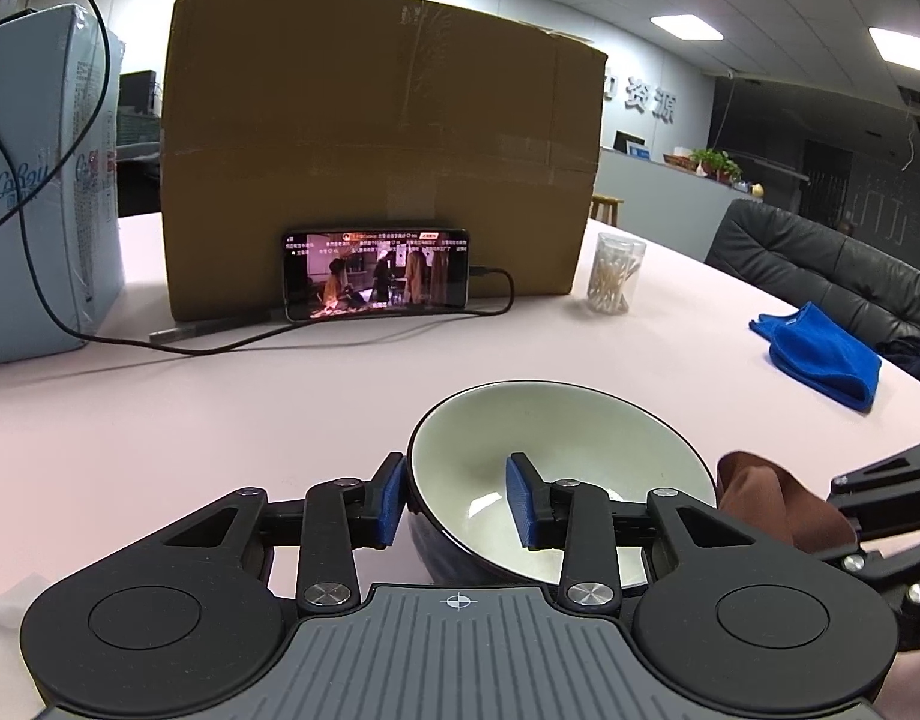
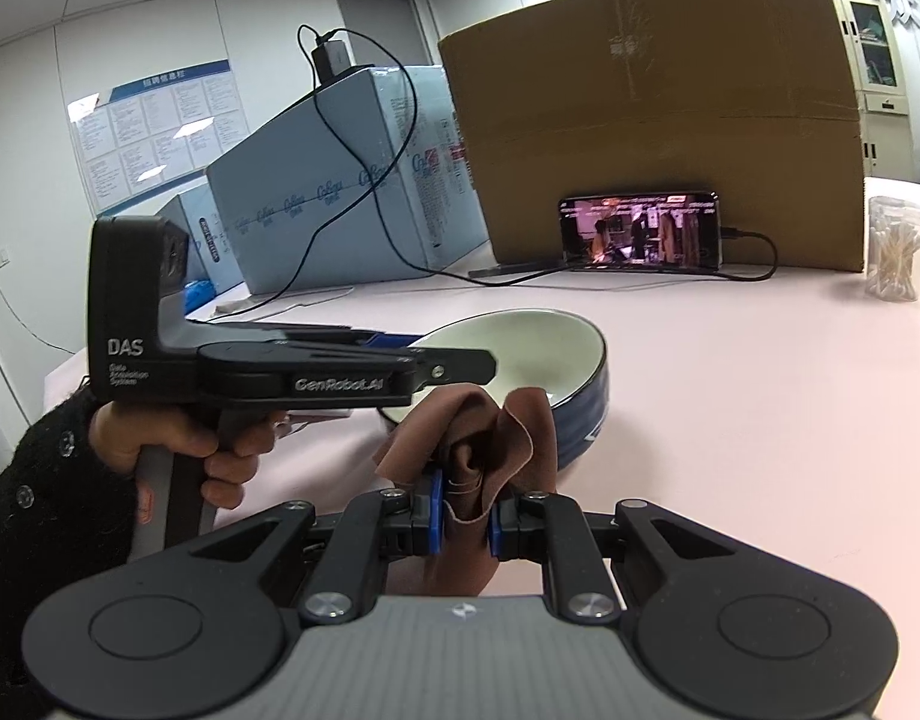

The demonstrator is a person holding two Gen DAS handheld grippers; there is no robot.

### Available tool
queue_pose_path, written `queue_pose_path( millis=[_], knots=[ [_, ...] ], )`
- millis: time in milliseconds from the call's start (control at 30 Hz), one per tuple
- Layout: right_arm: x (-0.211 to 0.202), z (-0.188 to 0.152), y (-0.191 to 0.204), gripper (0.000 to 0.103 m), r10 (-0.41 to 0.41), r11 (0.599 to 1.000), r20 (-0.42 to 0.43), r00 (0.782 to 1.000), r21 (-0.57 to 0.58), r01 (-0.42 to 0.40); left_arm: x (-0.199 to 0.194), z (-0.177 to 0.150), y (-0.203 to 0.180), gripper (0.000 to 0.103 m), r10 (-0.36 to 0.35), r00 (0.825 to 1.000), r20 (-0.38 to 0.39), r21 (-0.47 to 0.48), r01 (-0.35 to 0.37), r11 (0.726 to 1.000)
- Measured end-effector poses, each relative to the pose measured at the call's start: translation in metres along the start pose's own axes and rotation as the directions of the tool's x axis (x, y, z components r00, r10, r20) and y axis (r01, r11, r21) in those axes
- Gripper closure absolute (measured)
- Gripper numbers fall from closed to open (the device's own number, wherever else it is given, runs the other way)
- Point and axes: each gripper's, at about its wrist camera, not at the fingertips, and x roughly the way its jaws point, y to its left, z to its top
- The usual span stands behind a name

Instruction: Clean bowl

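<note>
A bowl [image 1: 556, 432], cream inside and dark blue outside, sits tilted on the pink table [image 1: 219, 408]. My left gripper [image 1: 458, 498] straddles its near wall, one blue pad [image 1: 393, 498] against the outside and the other inside, shut on the wall. In the right wrist view the bowl [image 2: 556, 348] leans, with the left gripper [image 2: 484, 363], held by a hand [image 2: 159, 438], at its rim. My right gripper [image 2: 464, 516] is shut on a crumpled brown cloth [image 2: 490, 426] just in front of the bowl's outer side. This cloth [image 1: 760, 498] shows right of the bowl.
A large cardboard box [image 1: 381, 144] stands behind, with a phone [image 1: 375, 273] propped against it and a cable [image 1: 219, 348] across the table. Light-blue boxes [image 1: 39, 192] are at left. A jar of cotton swabs [image 1: 616, 273] and a blue cloth [image 1: 820, 354] lie at right.
</note>
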Motion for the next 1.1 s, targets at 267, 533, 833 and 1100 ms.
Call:
queue_pose_path(
  millis=[267, 533, 833, 1100],
  knots=[
    [-0.001, 0.001, -0.009, 0.086, -0.032, 0.999, 0.012, 0.999, 0.02, 0.032, -0.006, -0.002, -0.003, 0.069, 0.005, 1.0, -0.003, -0.007, -0.005, 1.0],
    [0.001, 0.002, -0.012, 0.086, -0.033, 0.999, 0.014, 0.999, 0.025, 0.033, -0.008, -0.005, 0.004, 0.068, -0.013, 1.0, 0.022, -0.06, 0.015, 0.998],
    [0.001, -0.002, -0.001, 0.085, 0.007, 1.0, -0.003, 1.0, 0.009, -0.007, -0.01, -0.006, 0.003, 0.068, -0.015, 0.999, 0.037, -0.065, 0.017, 0.998],
    [-0.005, 0.001, -0.009, 0.086, -0.051, 0.998, 0.023, 0.998, 0.023, 0.05, -0.01, -0.007, 0.003, 0.068, -0.016, 0.999, 0.04, -0.066, 0.018, 0.998]
  ],
)
